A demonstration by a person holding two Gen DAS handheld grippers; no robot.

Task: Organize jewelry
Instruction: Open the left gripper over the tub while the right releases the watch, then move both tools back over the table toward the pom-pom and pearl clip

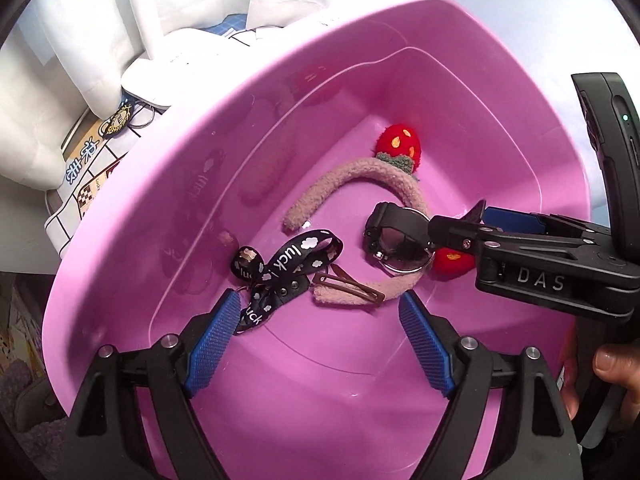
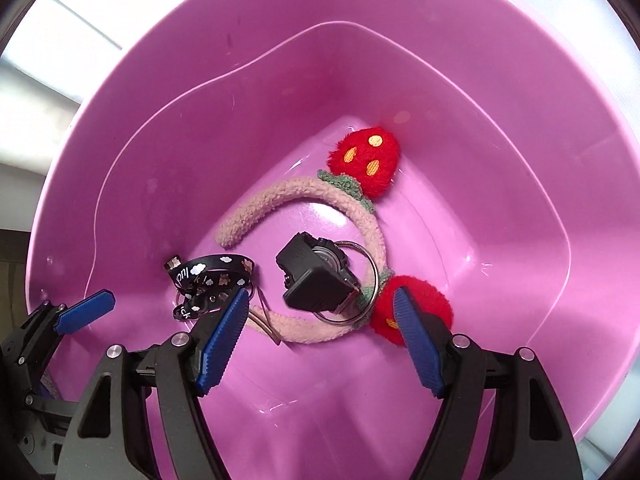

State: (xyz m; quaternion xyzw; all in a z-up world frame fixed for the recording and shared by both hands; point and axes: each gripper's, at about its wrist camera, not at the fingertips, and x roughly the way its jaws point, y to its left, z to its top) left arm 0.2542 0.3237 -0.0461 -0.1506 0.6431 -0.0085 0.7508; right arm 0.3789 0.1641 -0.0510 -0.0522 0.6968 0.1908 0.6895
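A pink tub [image 1: 192,184] [image 2: 160,92] holds a fuzzy pink headband [image 1: 360,172] [image 2: 280,196] with red strawberries [image 1: 400,142] [image 2: 366,156], a black "luck" lanyard [image 1: 288,258] [image 2: 208,276], a brown hair clip [image 1: 348,286] and a small black camera-shaped charm on a metal ring [image 1: 394,240] [image 2: 316,280]. My left gripper [image 1: 316,320] is open above the tub, over the lanyard and clip. My right gripper [image 2: 320,312] is open, just above the charm; in the left wrist view it reaches in from the right [image 1: 460,224]. Both are empty.
Outside the tub at the upper left lie white cloth [image 1: 80,40], a checked blue-and-white fabric [image 1: 88,176] and a keychain with rings [image 1: 124,118]. A hand [image 1: 616,364] grips the right tool's handle.
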